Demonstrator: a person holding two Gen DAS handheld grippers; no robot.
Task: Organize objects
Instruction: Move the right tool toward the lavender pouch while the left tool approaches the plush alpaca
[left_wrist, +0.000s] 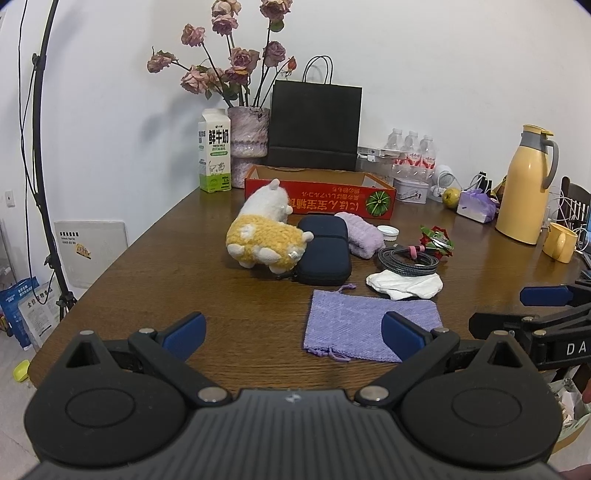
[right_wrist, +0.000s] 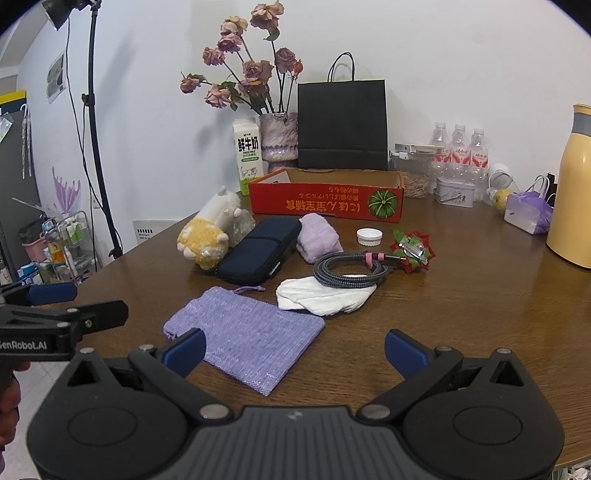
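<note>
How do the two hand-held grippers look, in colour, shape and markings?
Both look alike. The left hand-held gripper and the right hand-held gripper have black ribbed bodies, round black discs, silver pivot pins and blue finger pads. White lettering reads "GenRobot.AI" on the left one's side.

A wooden table (right_wrist: 480, 314) is seen past the right gripper (right_wrist: 295, 350), whose blue fingertips (right_wrist: 404, 352) are spread wide with nothing between them. A lilac knitted pouch (right_wrist: 247, 336) lies flat just ahead, beside a white cloth (right_wrist: 325, 295) and a coiled cable (right_wrist: 351, 271). The left gripper (right_wrist: 55, 299) is seen at the left edge.
</note>
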